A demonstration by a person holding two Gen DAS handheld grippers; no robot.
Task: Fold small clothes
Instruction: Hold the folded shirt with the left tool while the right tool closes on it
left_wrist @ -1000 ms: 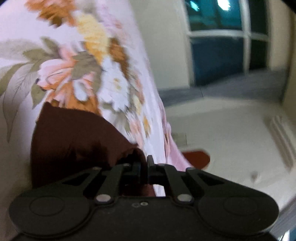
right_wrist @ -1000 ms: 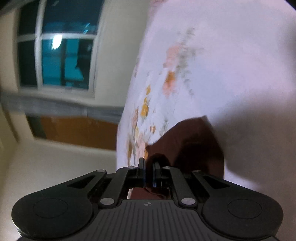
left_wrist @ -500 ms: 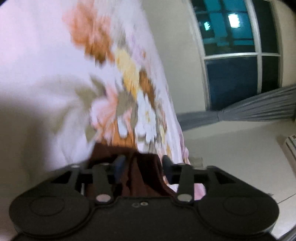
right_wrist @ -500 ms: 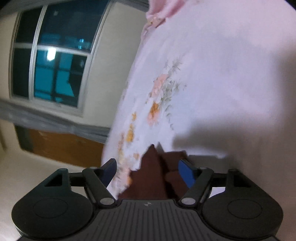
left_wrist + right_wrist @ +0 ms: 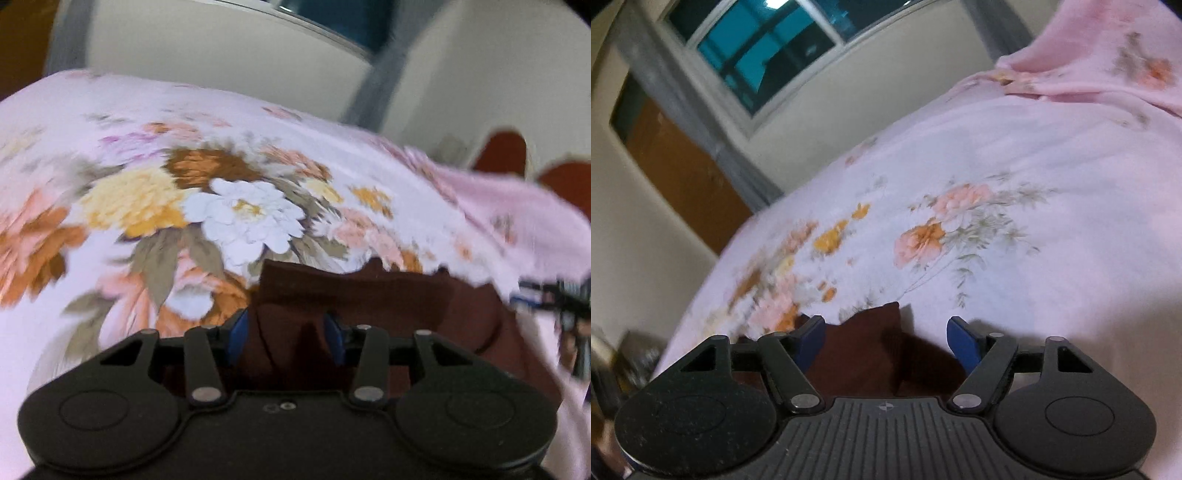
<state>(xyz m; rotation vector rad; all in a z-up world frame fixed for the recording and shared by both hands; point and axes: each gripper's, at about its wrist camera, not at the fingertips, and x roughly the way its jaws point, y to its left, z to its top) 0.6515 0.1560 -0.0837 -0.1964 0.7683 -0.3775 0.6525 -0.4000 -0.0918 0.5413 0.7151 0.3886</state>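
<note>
Maroon garment [image 5: 388,295] lay bunched on the flowered bedsheet [image 5: 236,214], its cloth reaching in between the spread fingers of both claws. The left claw [image 5: 286,334] stood parted with cloth loose between its blue pads [image 5: 236,334], pinching nothing. The right claw [image 5: 886,341] was wider apart, a peaked corner of the garment just ahead of it. Beyond the bed were a pale wall and a dark window [image 5: 764,59].

Judging from this, the released folds could spring back or slump, since soft cloth was piled unevenly; pulling a claw away might also drag a layer along. A second earlier both claws had been clamped shut on the garment; half a second earlier they had already parted.
</note>
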